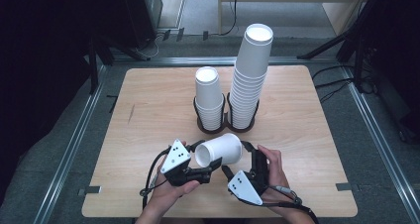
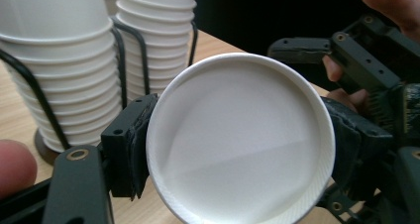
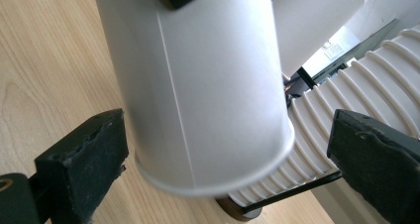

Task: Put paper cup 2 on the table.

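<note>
A single white paper cup lies on its side just above the wooden table, between my two grippers. My left gripper is shut on it. In the left gripper view the cup's round end faces the camera with a black pad pressed on each side. My right gripper is open and straddles the cup's other end. In the right gripper view the cup wall stands between the wide-set pads; the right-hand one is well clear of it.
Behind the cup a black wire holder carries two upside-down cup stacks: a short stack on the left and a tall stack on the right. Bare tabletop lies to both sides. A hand grips each tool near the front edge.
</note>
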